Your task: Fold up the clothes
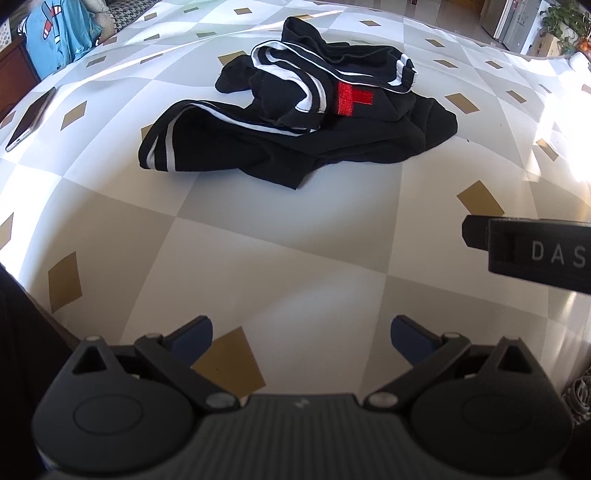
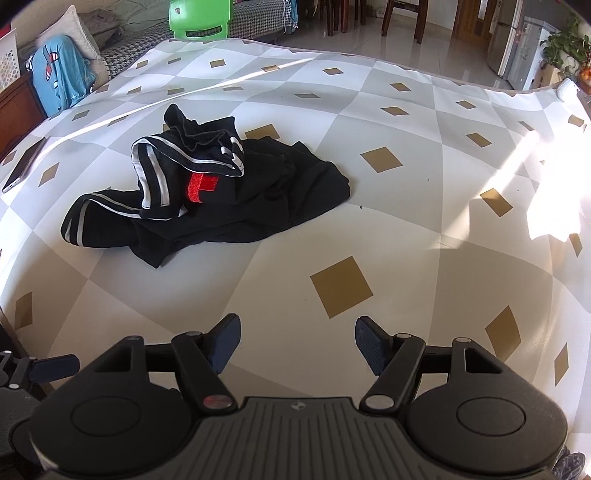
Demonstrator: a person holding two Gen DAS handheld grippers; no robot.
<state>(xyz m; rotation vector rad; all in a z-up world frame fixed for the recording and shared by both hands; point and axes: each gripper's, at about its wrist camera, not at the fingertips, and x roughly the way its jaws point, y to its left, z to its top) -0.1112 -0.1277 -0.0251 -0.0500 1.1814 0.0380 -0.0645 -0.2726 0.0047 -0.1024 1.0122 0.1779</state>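
A crumpled black garment [image 1: 295, 122] with white stripes and a red patch [image 1: 352, 98] lies in a heap on the checked tablecloth [image 1: 258, 240]. In the right wrist view the same black garment [image 2: 221, 199] sits to the upper left. My left gripper [image 1: 301, 334] hovers open over bare cloth, well short of the garment. My right gripper [image 2: 297, 341] is open too, with nothing between its fingers, also apart from the heap. Part of the right gripper shows at the right edge of the left wrist view.
A phone [image 1: 29, 120] lies near the table's left edge. A light blue garment [image 2: 61, 79] hangs over a seat beyond the table at upper left, beside a green chair [image 2: 201, 18]. Bright sunlight falls on the right side of the tablecloth [image 2: 546, 177].
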